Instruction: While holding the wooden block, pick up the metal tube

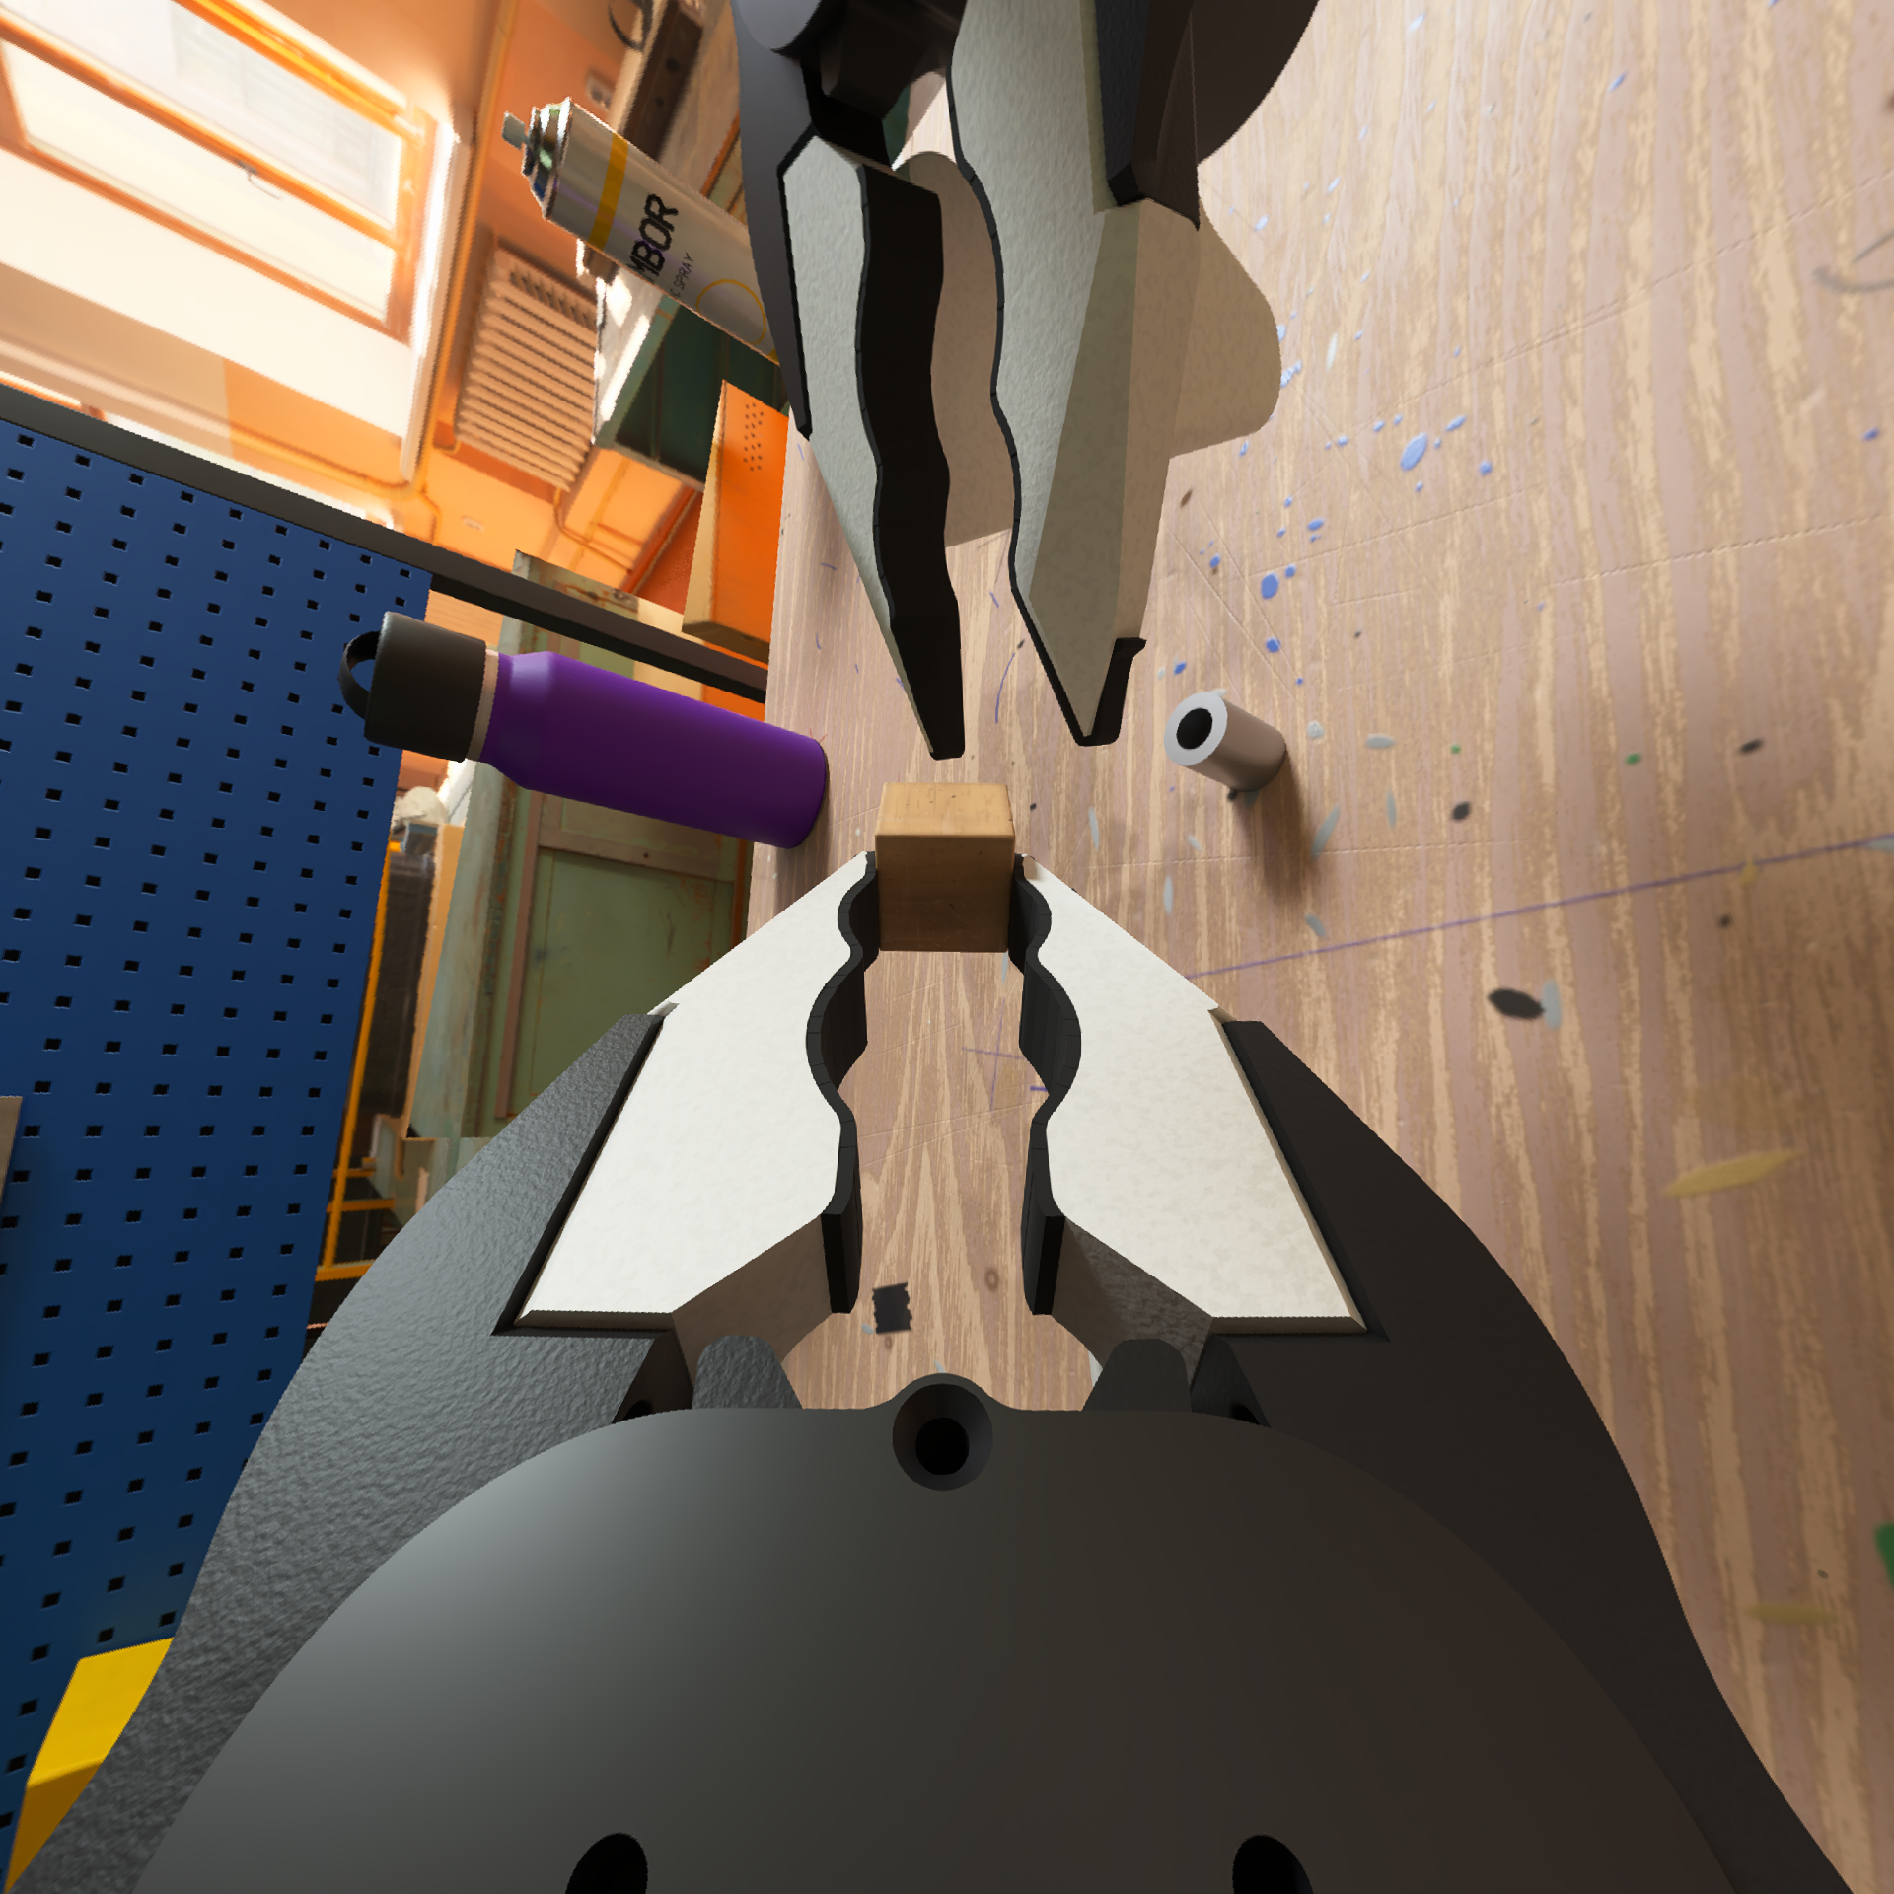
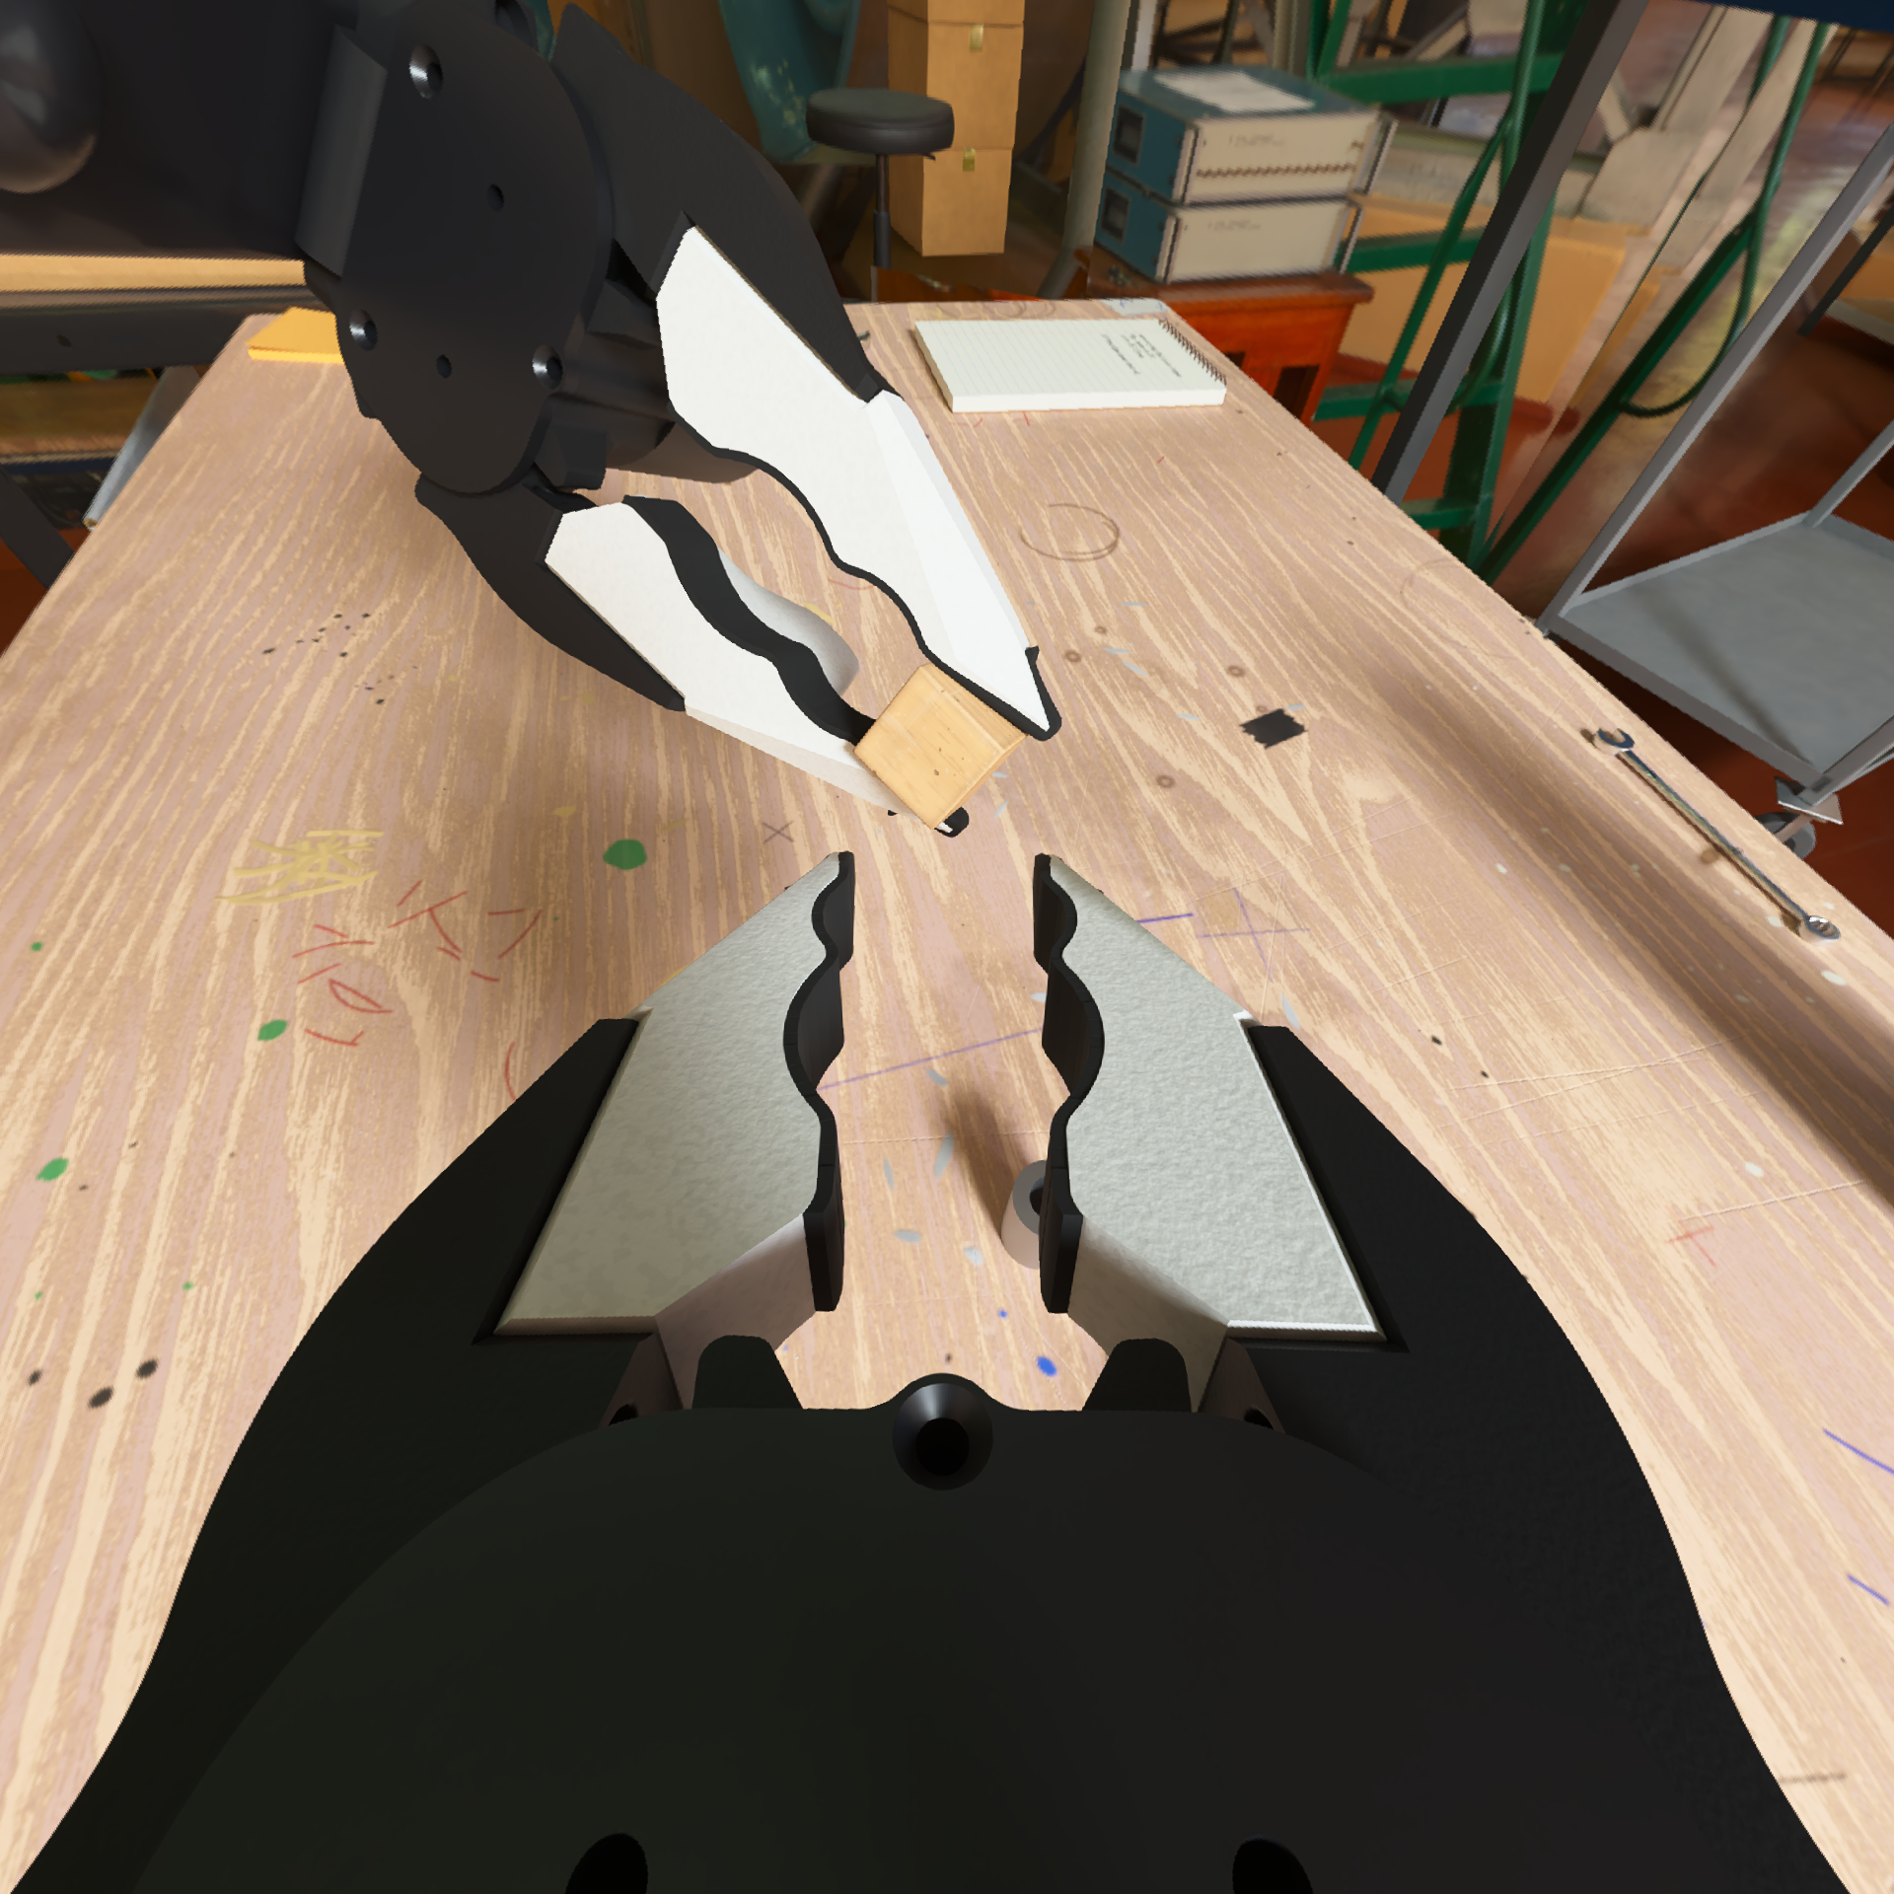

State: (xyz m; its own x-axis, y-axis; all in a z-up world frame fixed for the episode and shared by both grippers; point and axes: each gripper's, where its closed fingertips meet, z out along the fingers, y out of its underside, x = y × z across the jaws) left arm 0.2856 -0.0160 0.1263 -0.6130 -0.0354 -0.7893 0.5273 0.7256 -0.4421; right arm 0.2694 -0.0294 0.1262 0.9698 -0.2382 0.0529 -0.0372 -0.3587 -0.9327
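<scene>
Jaws: left gripper (image 1: 943,871) clamped on wooden block (image 1: 943,871) at the fingertips, block clear of the table (image 2: 1435,1025); right gripper (image 2: 943,871) spread apart, nothing between.

Progress, est.: block hold done; tube pickup not yet done. Metal tube (image 1: 1225,740) stands on end on table, just inside right gripper's finger (image 2: 1179,1127) near its base, partly hidden.

Pose: right gripper angled down over tube; left gripper tilted down toward it, tips nearly facing.
</scene>
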